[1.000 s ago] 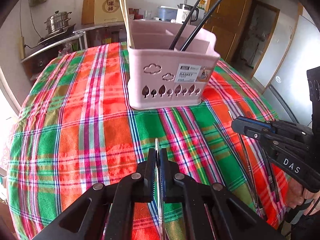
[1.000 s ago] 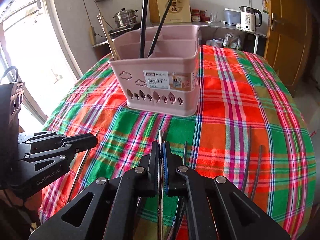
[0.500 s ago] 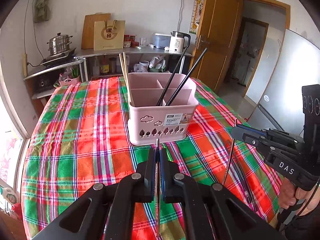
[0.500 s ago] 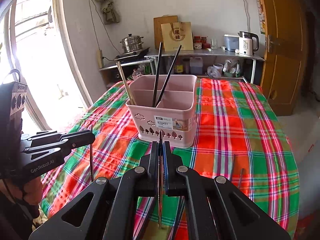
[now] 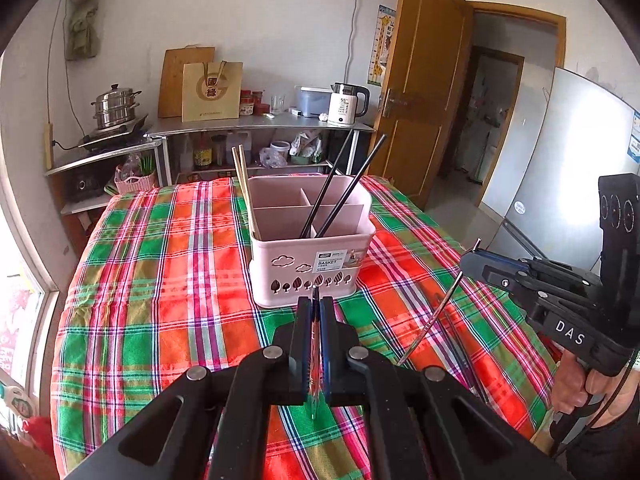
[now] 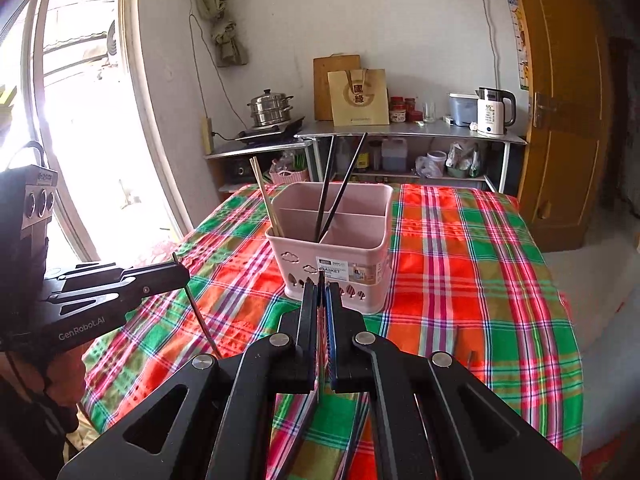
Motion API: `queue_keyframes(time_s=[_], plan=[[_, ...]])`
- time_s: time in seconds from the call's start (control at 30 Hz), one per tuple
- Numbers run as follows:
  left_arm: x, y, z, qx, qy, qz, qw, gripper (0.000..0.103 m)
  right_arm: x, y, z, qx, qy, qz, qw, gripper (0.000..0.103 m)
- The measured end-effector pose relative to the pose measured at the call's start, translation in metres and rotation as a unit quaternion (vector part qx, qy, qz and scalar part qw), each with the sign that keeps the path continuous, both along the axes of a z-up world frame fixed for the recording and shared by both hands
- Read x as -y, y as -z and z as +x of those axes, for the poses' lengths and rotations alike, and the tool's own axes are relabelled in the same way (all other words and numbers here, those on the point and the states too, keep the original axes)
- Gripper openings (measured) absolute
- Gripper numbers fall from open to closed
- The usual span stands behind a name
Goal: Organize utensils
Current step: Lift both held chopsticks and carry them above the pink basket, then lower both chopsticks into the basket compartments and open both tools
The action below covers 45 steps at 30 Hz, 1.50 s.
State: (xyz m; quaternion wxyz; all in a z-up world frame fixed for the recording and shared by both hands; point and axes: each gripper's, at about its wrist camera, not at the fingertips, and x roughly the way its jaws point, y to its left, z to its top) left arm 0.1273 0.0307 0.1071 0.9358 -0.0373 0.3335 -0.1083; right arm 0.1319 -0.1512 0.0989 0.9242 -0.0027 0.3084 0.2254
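Note:
A pink divided basket [image 5: 308,248] [image 6: 340,248] stands mid-table, with two black chopsticks [image 5: 340,192] and a wooden pair [image 5: 244,188] upright in it. My left gripper [image 5: 315,304] is shut on a thin metal chopstick [image 5: 313,404], held in the air in front of the basket. In the right wrist view that left gripper [image 6: 178,272] shows at the left with its chopstick [image 6: 200,312] hanging down. My right gripper [image 6: 321,288] is likewise shut on a metal chopstick [image 6: 319,390]; the left wrist view shows the right gripper [image 5: 470,258] with its slanting chopstick [image 5: 432,316].
The table wears a red and green plaid cloth [image 5: 160,280]. Two dark chopsticks [image 6: 456,340] lie on it at the near right. Behind the table are a metal shelf [image 5: 260,124] with a kettle [image 5: 346,104], a steamer pot [image 5: 116,106] and a wooden door [image 5: 424,100].
Both grippers have risen and drawn back from the basket, each lifting its metal chopstick off the cloth. The basket looks smaller and farther now.

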Motion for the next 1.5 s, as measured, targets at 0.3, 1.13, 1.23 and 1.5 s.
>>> queue_keyframes(time_s=[0.3, 1.13, 1.23, 1.5], plan=[[-0.01, -0.01, 0.014, 0.001, 0.001, -0.015, 0.9999, 0.003, -0.003, -0.01, 0.01, 0.013, -0.007, 0.003, 1.0, 0.004], [-0.037, -0.109, 0.106, 0.089, -0.022, -0.038, 0.9951, 0.003, -0.033, -0.085, 0.086, 0.102, -0.013, 0.07, 0.992, 0.004], [-0.039, -0.095, 0.117, 0.08, -0.025, -0.043, 0.9955, 0.003, -0.035, -0.077, 0.096, 0.098, -0.007, 0.067, 0.993, 0.004], [-0.036, -0.061, 0.13, 0.056, -0.023, -0.032, 0.9976, 0.004, -0.045, -0.046, 0.114, 0.065, -0.009, 0.048, 0.997, 0.004]])
